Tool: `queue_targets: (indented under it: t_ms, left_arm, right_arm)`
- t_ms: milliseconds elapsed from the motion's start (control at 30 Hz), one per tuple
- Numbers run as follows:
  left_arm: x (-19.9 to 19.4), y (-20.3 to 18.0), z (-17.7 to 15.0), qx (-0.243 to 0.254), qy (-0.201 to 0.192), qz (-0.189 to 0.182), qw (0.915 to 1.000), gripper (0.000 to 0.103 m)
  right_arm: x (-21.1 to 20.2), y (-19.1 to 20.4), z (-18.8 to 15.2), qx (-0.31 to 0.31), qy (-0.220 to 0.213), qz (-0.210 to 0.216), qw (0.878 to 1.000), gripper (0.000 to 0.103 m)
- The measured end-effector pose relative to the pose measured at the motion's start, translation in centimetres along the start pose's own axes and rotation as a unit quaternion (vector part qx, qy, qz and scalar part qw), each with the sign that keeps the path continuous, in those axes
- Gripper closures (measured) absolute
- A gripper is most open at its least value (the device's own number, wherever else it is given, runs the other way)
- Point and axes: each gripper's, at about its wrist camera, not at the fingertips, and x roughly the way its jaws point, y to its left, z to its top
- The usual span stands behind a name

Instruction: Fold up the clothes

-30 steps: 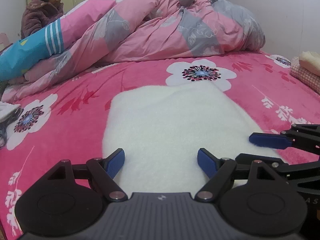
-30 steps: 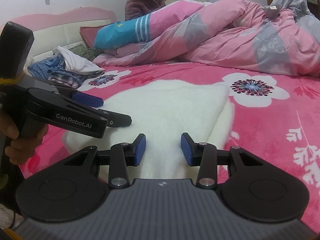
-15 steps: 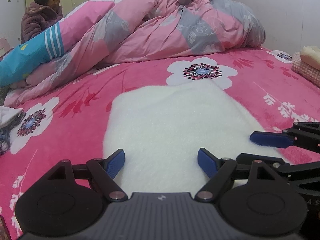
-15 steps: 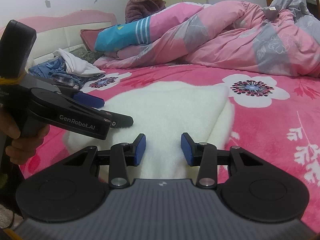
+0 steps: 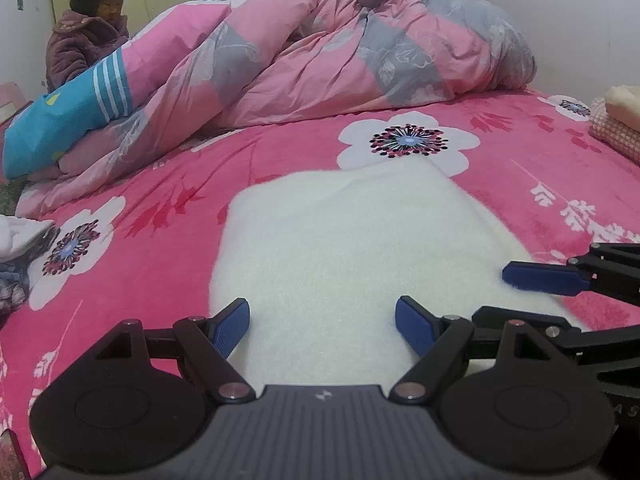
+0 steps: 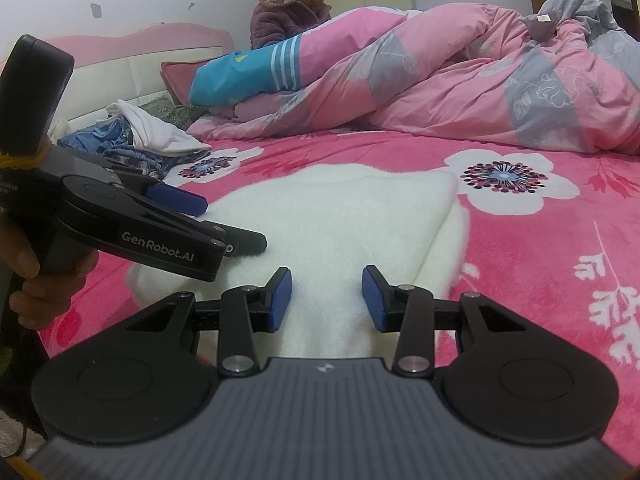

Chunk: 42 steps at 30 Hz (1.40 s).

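A white fleece garment (image 5: 352, 248) lies folded flat on the pink flowered bedspread (image 5: 132, 264); the right wrist view shows the white garment (image 6: 320, 220) with a doubled edge on its right side. My left gripper (image 5: 322, 326) is open, hovering over the garment's near edge with nothing between its blue pads. My right gripper (image 6: 326, 298) is also open, partly narrowed, above the garment's near right part. The right gripper (image 5: 536, 296) enters the left wrist view from the right. A hand holds the left gripper (image 6: 188, 220) at the left of the right wrist view.
A crumpled pink and grey quilt (image 5: 340, 60) fills the far side of the bed. A person in a purple jacket (image 6: 288, 16) sits behind it. A heap of loose clothes (image 6: 136, 140) lies near the headboard. Folded items (image 5: 616, 124) rest at the bed's right edge.
Both grippers have tilted down and eased slightly closer to the garment; the scene sits lower in both views. Jaw openings look the same, and the garment has not moved.
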Motion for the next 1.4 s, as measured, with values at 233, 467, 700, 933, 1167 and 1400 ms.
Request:
queue_targets:
  t_ms: [233, 467, 700, 933, 1167, 1400]
  left_arm:
    - [0.0, -0.2, 0.2, 0.001, 0.003, 0.008, 1.0, 0.021]
    - [0.1, -0.3, 0.2, -0.002, 0.006, 0.015, 0.9999, 0.017]
    - [0.0, -0.1, 0.3, -0.015, 0.011, 0.026, 0.9995, 0.01]
    - [-0.1, 0.5, 0.1, -0.041, 0.018, 0.028, 0.9986, 0.002]
    - [-0.7, 2.4, -0.8, -0.09, 0.013, -0.006, 0.9958, 0.0]
    - [-0.9, 3.8, -2.2, -0.128, 0.016, -0.051, 0.9903, 0.0]
  right_arm:
    - [-0.1, 0.0, -0.1, 0.001, -0.002, 0.0, 1.0, 0.064]
    - [-0.2, 0.0, -0.1, 0.003, -0.004, 0.001, 1.0, 0.064]
    - [-0.3, 0.0, -0.1, 0.004, -0.004, 0.002, 1.0, 0.064]
    - [-0.3, 0.2, 0.0, 0.005, -0.002, 0.0, 1.0, 0.062]
    - [-1.6, 1.5, 0.4, -0.008, -0.01, -0.015, 1.0, 0.042]
    - [-1.8, 2.0, -1.7, -0.019, 0.028, -0.056, 0.998, 0.017]
